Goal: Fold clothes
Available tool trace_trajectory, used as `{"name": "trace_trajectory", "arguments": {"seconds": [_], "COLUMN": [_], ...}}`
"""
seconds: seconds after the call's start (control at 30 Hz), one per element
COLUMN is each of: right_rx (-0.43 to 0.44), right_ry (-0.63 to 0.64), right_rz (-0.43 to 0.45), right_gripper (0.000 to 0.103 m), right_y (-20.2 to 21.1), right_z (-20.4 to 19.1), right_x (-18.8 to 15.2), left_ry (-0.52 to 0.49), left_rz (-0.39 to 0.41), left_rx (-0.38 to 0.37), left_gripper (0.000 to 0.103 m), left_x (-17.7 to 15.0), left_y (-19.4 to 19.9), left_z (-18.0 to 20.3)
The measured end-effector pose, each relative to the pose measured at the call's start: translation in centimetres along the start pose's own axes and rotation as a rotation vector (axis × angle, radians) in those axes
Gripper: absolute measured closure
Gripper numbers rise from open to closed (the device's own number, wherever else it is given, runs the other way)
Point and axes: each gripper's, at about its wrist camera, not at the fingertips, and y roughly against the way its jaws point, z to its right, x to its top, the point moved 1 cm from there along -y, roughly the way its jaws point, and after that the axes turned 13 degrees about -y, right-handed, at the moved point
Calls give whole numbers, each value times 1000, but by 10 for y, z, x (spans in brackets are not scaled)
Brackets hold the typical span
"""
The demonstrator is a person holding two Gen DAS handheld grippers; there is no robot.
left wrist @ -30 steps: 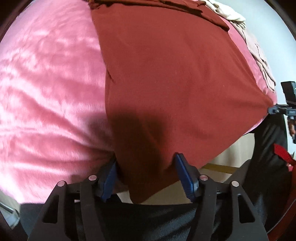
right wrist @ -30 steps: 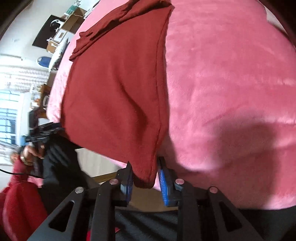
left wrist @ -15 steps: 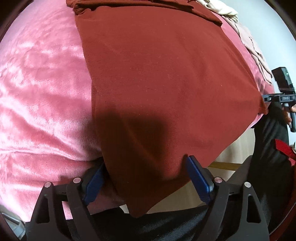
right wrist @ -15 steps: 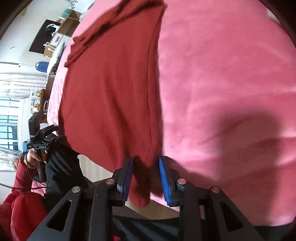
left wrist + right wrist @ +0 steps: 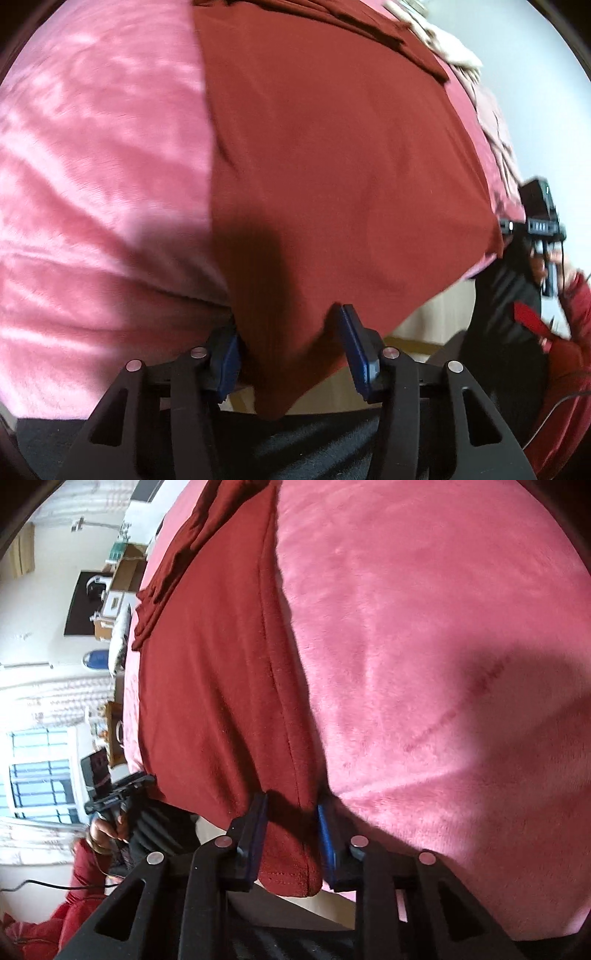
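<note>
A dark red garment (image 5: 332,166) lies spread flat on a pink plush blanket (image 5: 92,184), and its near edge hangs over the bed's side. In the left wrist view my left gripper (image 5: 284,314) straddles one near corner. Its jaws are closing with the cloth between the blue pads (image 5: 354,347), which are not pressing on it. In the right wrist view my right gripper (image 5: 291,801) straddles the other near corner of the garment (image 5: 221,701). The stitched hem hangs loose between its narrow-set pads (image 5: 255,834), unpinched. The garment's far end is bunched in folds.
Pale beige clothes (image 5: 454,55) lie at the blanket's far right edge. The person's black trousers (image 5: 498,295) and red sleeve (image 5: 569,332) are close beside the bed. Boxes and furniture (image 5: 122,572) and a window (image 5: 37,768) stand beyond the bed's left side.
The left jaws spread wider over the corner, then narrowed again. The right gripper sank toward the bed edge and rolled, with the hem corner staying between its pads.
</note>
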Motion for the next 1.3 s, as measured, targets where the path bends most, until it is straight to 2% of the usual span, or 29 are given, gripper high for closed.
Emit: {"name": "trace_trajectory", "arguments": {"seconds": [0.03,0.07,0.1,0.13,0.27,0.33,0.43,0.5,0.57,0.63,0.7,0.8,0.9,1.03,1.13,1.2,1.3], "right_rx": [-9,-22,-36,-50,6,106,245,308,335,359,356,342,351,439,498,527,585], "right_ry": [21,29,33,37,51,14,-34,-53,-69,-85,-97,-133,-190,-224,-195,-190,-268], "right_rz": [2,2,2,1,-44,-29,13,42,50,48,36,6,-36,-68,-34,10,91], "right_gripper": [80,82,92,99,100,100,100,100,100,100,100,100,100,100,100,100,100], "right_y": [-2,-3,-3,-3,0,14,38,50,55,57,52,41,31,38,47,55,55], "right_z": [-3,-5,-6,-7,-13,-14,-16,-17,-14,-10,-4,7,9,-9,-42,-62,-73], "right_x": [-1,-1,-2,-2,-9,-1,13,21,25,26,26,20,17,41,84,126,196], "left_ry": [-13,1,15,28,24,40,134,168,185,191,191,229,280,312,350,386,482], "left_rz": [-8,-8,-3,1,13,56,196,256,268,264,241,232,262,379,499,562,631], "left_rx": [5,7,-12,-34,-82,-128,-217,-229,-241,-268,-287,-327,-408,-521,-562,-580,-574], "left_gripper": [74,82,91,95,96,96,96,96,96,96,96,96,96,96,96,96,96], "left_x": [-1,-4,-6,-5,-13,-5,-6,-9,-22,-20,-32,-22,13,61,117,150,205], "left_y": [-1,0,0,1,9,30,53,67,71,44,44,40,38,55,79,89,85], "left_z": [3,-4,-6,-5,-2,-32,-45,-57,-65,-57,-70,-59,-44,-52,-78,-98,-144]}}
